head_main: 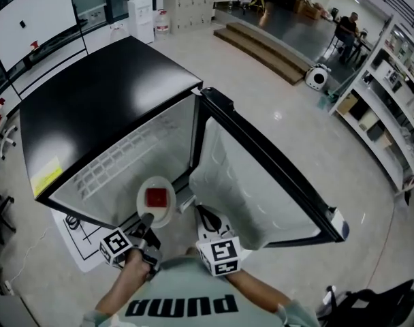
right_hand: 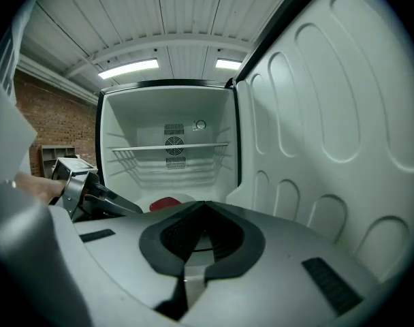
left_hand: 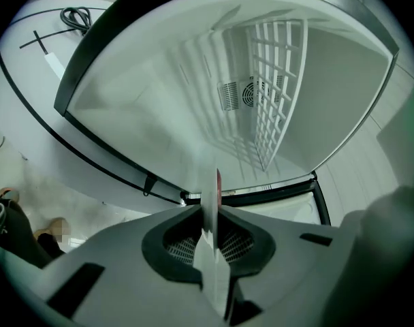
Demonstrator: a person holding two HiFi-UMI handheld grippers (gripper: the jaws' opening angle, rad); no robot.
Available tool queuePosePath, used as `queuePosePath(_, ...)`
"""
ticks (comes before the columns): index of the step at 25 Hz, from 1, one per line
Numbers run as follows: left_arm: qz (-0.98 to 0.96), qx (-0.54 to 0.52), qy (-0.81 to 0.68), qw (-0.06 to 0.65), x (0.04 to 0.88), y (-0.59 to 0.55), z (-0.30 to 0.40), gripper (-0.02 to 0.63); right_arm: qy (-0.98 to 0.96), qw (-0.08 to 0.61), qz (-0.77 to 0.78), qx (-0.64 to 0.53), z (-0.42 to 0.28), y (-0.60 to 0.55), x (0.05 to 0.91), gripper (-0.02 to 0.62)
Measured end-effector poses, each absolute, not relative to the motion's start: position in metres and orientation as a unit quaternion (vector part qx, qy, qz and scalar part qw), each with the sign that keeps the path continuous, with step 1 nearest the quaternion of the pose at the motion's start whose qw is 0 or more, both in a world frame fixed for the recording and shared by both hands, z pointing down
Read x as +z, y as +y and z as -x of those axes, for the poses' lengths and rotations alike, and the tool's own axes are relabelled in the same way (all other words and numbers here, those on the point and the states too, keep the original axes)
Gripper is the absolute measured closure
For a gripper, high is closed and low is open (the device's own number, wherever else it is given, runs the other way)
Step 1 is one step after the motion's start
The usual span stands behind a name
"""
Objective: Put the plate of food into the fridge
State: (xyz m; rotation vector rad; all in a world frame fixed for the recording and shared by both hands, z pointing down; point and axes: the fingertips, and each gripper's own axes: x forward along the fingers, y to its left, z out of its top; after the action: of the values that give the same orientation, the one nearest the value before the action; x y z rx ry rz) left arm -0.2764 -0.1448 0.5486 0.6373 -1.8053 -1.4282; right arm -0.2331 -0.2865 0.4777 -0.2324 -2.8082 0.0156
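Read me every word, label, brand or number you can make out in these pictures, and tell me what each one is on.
"puma", seen upside down in the head view, on the person's shirt.
Yellow label on the fridge's black top: too small to read.
Marker cubes: square patterns only, no letters.
Left and right gripper views: no text to read.

Head view: steeply down from above left claw and right claw onto the open fridge. Claw views: close behind own jaws, facing the same fridge interior.
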Motion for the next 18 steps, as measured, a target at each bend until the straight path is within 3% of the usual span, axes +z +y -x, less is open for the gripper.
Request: queuePosePath(18,-0.158,-0.568,-0.742,0.32,0.574,-0.119,0.336,0.565,-0.973,0.164,0.162,0.0,0.279,-0.275,0.482,0.591)
